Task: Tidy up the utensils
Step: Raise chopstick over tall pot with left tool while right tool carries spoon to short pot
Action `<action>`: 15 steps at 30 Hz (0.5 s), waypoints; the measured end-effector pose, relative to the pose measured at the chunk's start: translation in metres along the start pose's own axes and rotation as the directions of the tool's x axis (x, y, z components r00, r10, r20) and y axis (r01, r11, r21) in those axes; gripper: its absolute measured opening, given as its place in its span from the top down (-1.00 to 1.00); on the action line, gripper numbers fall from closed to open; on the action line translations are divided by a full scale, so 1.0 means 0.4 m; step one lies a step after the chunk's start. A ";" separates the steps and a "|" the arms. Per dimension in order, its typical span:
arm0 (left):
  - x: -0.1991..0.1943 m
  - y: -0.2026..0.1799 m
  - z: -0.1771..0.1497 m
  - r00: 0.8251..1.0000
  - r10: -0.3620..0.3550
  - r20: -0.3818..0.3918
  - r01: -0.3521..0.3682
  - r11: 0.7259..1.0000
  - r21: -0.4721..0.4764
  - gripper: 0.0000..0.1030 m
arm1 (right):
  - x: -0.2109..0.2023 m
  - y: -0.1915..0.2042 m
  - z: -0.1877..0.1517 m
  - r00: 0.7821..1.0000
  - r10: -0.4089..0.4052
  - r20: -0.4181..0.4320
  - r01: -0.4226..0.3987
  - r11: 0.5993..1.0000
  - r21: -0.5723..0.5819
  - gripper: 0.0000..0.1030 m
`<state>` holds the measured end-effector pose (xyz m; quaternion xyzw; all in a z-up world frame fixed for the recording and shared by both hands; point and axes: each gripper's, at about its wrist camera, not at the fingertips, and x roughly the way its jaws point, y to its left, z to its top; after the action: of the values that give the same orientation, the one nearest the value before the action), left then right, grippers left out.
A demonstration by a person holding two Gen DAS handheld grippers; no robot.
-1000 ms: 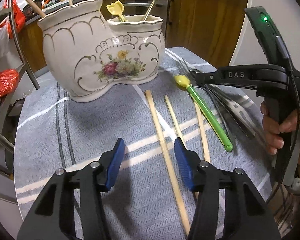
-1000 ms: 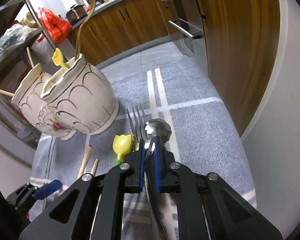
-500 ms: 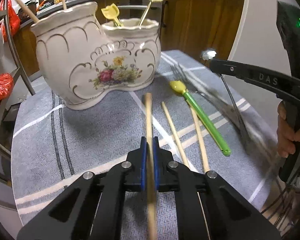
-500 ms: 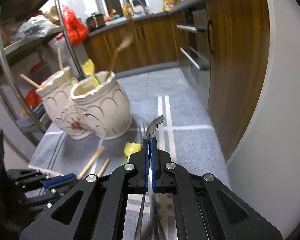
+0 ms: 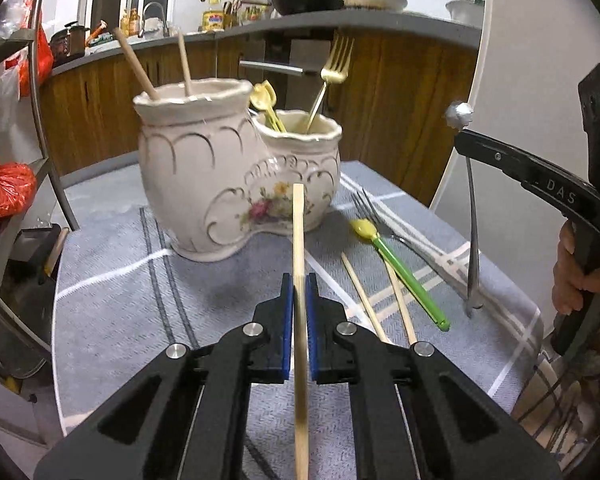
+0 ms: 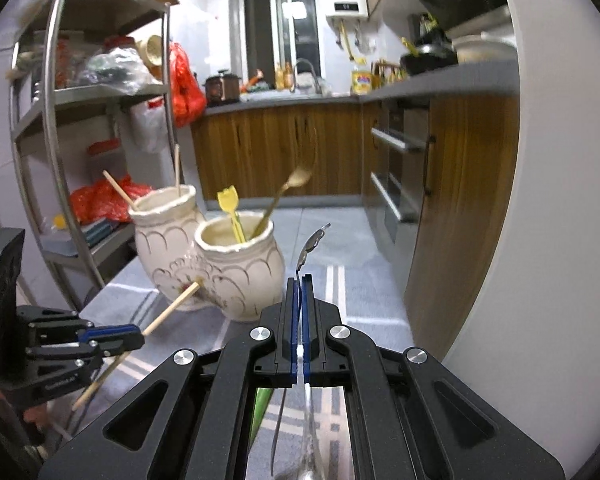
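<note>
Two grippers are in use over a round table (image 5: pixel 112 312) covered with a grey striped cloth. Left gripper (image 5: pixel 295 288) has its blue pads pressed together on a wooden chopstick (image 5: pixel 299 240), which is clear of the cloth and runs forward between the fingers, its far end pointing at the holder; the right wrist view shows the same chopstick (image 6: pixel 172 308) slanting up toward the holder's front. Right gripper (image 6: pixel 300 284) is pinched shut on a metal spoon (image 6: pixel 312 242), held on edge, its decorated handle end projecting past the fingertips; in the left wrist view the spoon (image 5: pixel 471 216) hangs down from that gripper, bowl end low over the cloth near the right edge. Ceramic holder (image 5: pixel 228 184), two joined pots, stands toward the far edge of the table. Its taller pot carries two chopsticks (image 5: pixel 140 68); its lower pot carries a yellow fork (image 5: pixel 265 98) and a gold fork (image 5: pixel 332 68). Lying on the cloth, right of the holder: a steel fork (image 5: pixel 384 224), a green-handled fork (image 5: pixel 400 272) with yellow head, and two more loose chopsticks (image 5: pixel 364 300), side by side, just beside the green handle. A hand (image 5: pixel 576 276) grips the right gripper's handle at the right edge.
</note>
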<state>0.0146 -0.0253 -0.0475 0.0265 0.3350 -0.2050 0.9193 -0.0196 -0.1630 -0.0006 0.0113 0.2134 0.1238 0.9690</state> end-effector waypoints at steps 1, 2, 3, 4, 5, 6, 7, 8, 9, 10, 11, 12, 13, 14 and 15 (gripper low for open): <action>-0.010 0.001 0.002 1.000 0.001 0.012 -0.001 1.000 0.002 0.89 | -0.007 0.005 0.004 1.000 -0.002 0.014 0.002 1.000 -0.005 0.95; -0.019 0.003 0.001 1.000 0.002 0.021 -0.002 1.000 0.004 0.89 | -0.012 0.010 0.010 1.000 -0.003 0.031 0.004 1.000 -0.010 0.95; -0.030 0.006 0.002 0.999 -0.002 0.039 0.002 1.000 0.007 0.89 | -0.015 0.014 0.016 0.999 -0.006 0.043 0.007 1.000 -0.016 0.95; -0.038 0.009 0.004 0.999 -0.002 0.052 0.002 1.000 0.011 0.89 | -0.018 0.017 0.022 0.999 -0.007 0.051 0.008 1.000 -0.021 0.95; -0.047 0.010 0.006 0.997 0.001 0.071 -0.002 1.000 0.016 0.89 | -0.020 0.020 0.032 0.998 -0.006 0.059 0.008 1.000 -0.025 0.95; -0.059 0.012 0.011 0.995 0.000 0.097 -0.002 1.000 0.020 0.89 | -0.022 0.020 0.040 0.998 -0.004 0.067 0.006 1.000 -0.026 0.95; -0.068 0.012 0.016 0.993 0.002 0.120 -0.005 1.000 0.024 0.89 | -0.025 0.021 0.049 0.997 -0.001 0.076 0.003 1.000 -0.026 0.95; -0.074 0.010 0.024 0.990 0.005 0.138 -0.009 1.000 0.028 0.89 | -0.026 0.022 0.063 0.996 0.003 0.089 -0.001 1.000 -0.024 0.95; -0.091 0.013 0.038 0.985 0.013 0.173 -0.019 0.999 0.036 0.89 | -0.027 0.022 0.071 0.995 0.007 0.096 -0.005 1.000 -0.023 0.95; -0.098 0.013 0.052 0.980 0.020 0.197 -0.029 0.999 0.042 0.89 | -0.025 0.026 0.084 0.995 0.011 0.102 -0.009 1.000 -0.022 0.95; -0.105 0.017 0.066 0.975 0.027 0.219 -0.038 0.998 0.047 0.89 | -0.024 0.029 0.099 0.994 0.017 0.111 -0.015 1.000 -0.020 0.95; -0.121 0.025 0.085 0.966 0.038 0.255 -0.052 0.997 0.050 0.89 | -0.023 0.031 0.111 0.993 0.021 0.119 -0.019 1.000 -0.019 0.95; -0.131 0.031 0.099 0.959 0.041 0.282 -0.056 0.997 0.047 0.89 | -0.023 0.033 0.121 0.991 0.026 0.129 -0.024 1.000 -0.017 0.95; -0.146 0.040 0.115 0.948 0.041 0.316 -0.057 0.998 0.040 0.89 | -0.022 0.035 0.139 0.989 0.035 0.144 -0.033 0.999 -0.013 0.95; -0.163 0.050 0.133 0.935 0.045 0.352 -0.061 0.998 0.033 0.89 | -0.021 0.038 0.151 0.987 0.040 0.154 -0.039 0.999 -0.011 0.95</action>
<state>0.0095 0.0064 0.0330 0.0184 0.1604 -0.1889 0.9686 -0.0054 -0.1482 0.0587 0.0213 0.1371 0.1427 0.9800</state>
